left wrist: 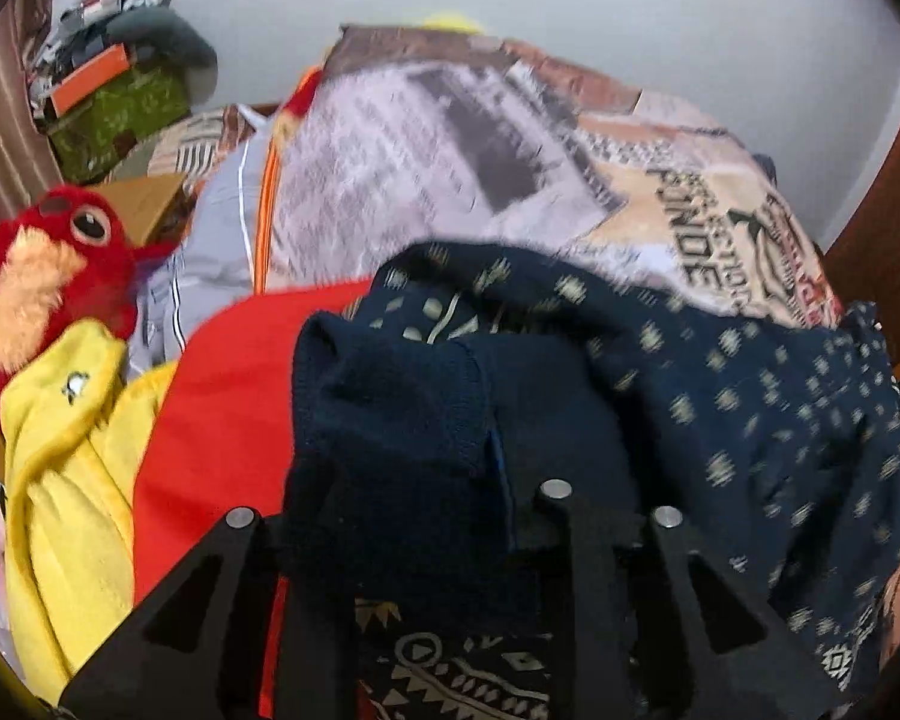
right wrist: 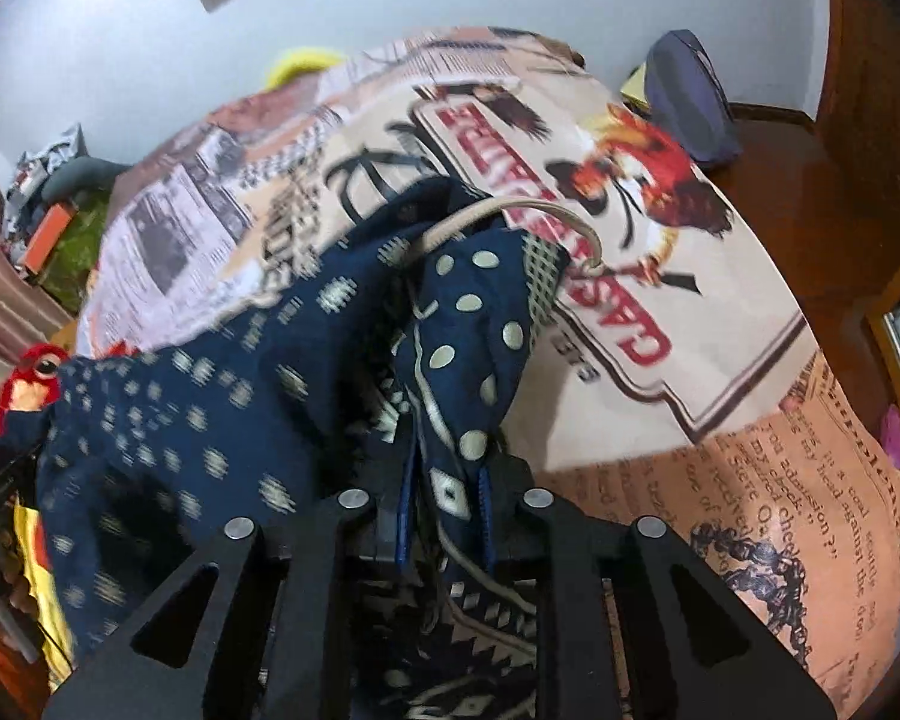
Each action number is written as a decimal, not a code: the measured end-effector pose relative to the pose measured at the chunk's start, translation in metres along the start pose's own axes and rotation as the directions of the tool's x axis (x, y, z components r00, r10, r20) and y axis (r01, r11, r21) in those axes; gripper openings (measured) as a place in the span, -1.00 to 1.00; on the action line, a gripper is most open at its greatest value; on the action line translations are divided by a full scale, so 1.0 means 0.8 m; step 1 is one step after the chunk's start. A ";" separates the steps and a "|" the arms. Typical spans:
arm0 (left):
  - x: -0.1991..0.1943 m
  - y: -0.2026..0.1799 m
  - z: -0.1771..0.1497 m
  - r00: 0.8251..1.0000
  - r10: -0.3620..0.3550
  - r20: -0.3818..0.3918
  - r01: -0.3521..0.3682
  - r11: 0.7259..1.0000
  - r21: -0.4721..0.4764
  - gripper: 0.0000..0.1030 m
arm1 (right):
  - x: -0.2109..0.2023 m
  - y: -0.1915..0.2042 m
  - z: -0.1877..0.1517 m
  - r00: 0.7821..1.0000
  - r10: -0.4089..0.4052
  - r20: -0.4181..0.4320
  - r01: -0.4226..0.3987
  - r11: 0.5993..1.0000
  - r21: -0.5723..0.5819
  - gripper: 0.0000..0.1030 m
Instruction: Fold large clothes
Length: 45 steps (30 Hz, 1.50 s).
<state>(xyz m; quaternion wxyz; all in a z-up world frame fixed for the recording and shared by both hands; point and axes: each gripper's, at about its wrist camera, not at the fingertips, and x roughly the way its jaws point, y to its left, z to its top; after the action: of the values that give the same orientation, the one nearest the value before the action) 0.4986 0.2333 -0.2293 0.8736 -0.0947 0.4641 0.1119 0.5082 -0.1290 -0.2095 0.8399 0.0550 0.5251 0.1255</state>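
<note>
A navy patterned garment [left wrist: 750, 396] lies bunched on the printed bed cover [left wrist: 450, 150]. Its dark knit hem is draped over my left gripper [left wrist: 444, 468], which is shut on it; the cloth hides most of the fingers. In the right wrist view the same garment [right wrist: 210, 396] rises in a dotted fold with a pale drawstring [right wrist: 510, 207] looping at the top. My right gripper [right wrist: 447, 504] is shut on that fold, with its blue pads pressed to either side of the cloth.
A red plush toy [left wrist: 48, 276], a yellow cloth [left wrist: 72, 480], a red garment [left wrist: 222, 408] and a grey garment with an orange stripe [left wrist: 222, 228] crowd the left side. Boxes and clutter [left wrist: 114, 102] sit far left. A dark bag [right wrist: 690, 96] stands on the wooden surface [right wrist: 810, 210].
</note>
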 end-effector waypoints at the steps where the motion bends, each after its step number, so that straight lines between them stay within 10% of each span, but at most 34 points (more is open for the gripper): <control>1: 0.003 0.001 -0.004 1.000 0.003 -0.015 -0.003 1.000 0.005 -0.42 | -0.002 -0.003 -0.002 1.000 -0.006 -0.002 0.006 1.000 0.006 -0.63; 5: 0.000 0.004 -0.022 0.999 0.036 -0.035 -0.035 0.999 0.038 -0.12 | -0.018 -0.017 -0.006 1.000 -0.030 -0.001 0.030 0.999 0.038 -0.63; 20: -0.134 0.002 -0.056 1.000 -0.024 0.007 0.024 0.999 0.045 -0.11 | -0.172 0.044 -0.073 0.996 -0.020 0.089 0.039 0.976 -0.213 -0.57; 33: -0.299 0.002 -0.119 0.986 -0.105 0.130 0.092 0.991 0.102 -0.03 | -0.294 0.085 -0.131 0.975 0.013 0.223 0.050 0.959 -0.277 -0.18; 45: -0.345 0.009 -0.217 0.983 -0.171 0.068 0.161 0.979 0.127 0.26 | -0.323 0.090 -0.206 0.974 0.051 0.221 0.014 0.959 -0.284 0.39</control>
<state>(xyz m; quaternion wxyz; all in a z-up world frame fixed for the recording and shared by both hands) 0.2095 0.1636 -0.0959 0.9016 -0.0755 0.4257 0.0138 0.2416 -0.1360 -0.0420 0.8922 -0.0471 0.4021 0.2002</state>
